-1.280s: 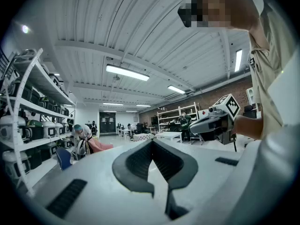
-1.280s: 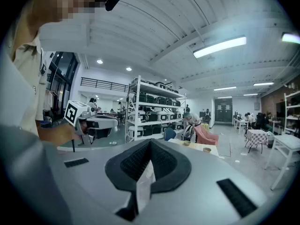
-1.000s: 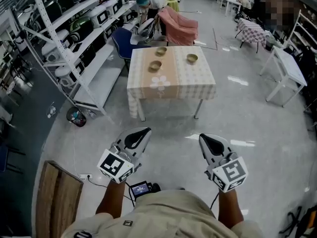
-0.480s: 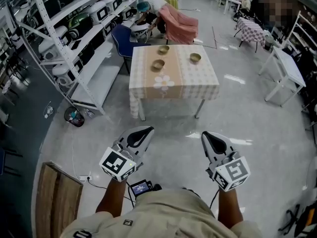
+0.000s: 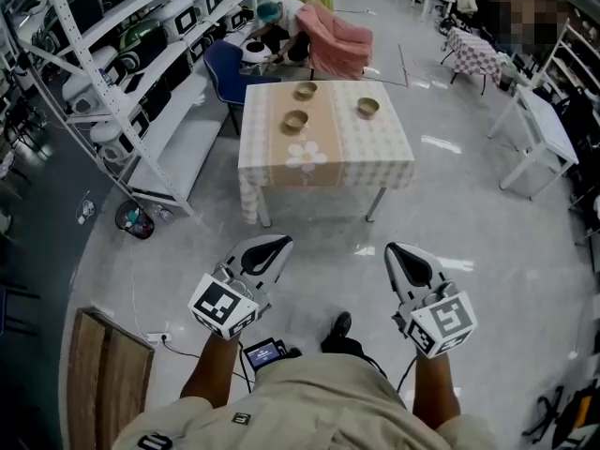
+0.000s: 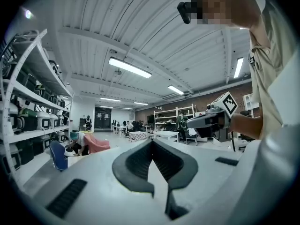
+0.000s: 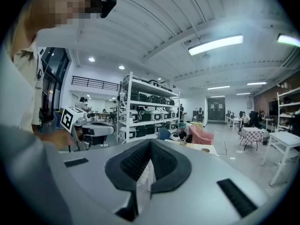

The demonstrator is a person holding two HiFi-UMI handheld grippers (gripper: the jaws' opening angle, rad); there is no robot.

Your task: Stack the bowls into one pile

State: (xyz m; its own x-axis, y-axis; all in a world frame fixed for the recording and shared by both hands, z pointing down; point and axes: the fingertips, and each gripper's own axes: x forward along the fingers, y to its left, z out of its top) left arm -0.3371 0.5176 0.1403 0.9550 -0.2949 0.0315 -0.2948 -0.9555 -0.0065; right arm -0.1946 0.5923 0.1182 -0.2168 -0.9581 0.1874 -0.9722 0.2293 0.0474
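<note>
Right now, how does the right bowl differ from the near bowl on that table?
The near bowl sits on the tan stripe of the cloth; the right bowl sits on the checked part. The near bowl has a third bowl close behind it; the right bowl stands alone. Both are upright, brownish, alike in size and not yet stacked.

No legible text, number or brand is visible. The cubes on the left gripper (image 5: 266,245) and right gripper (image 5: 399,251) carry only black-and-white square patterns. The shirt tag (image 5: 242,420) is too small to read.
</note>
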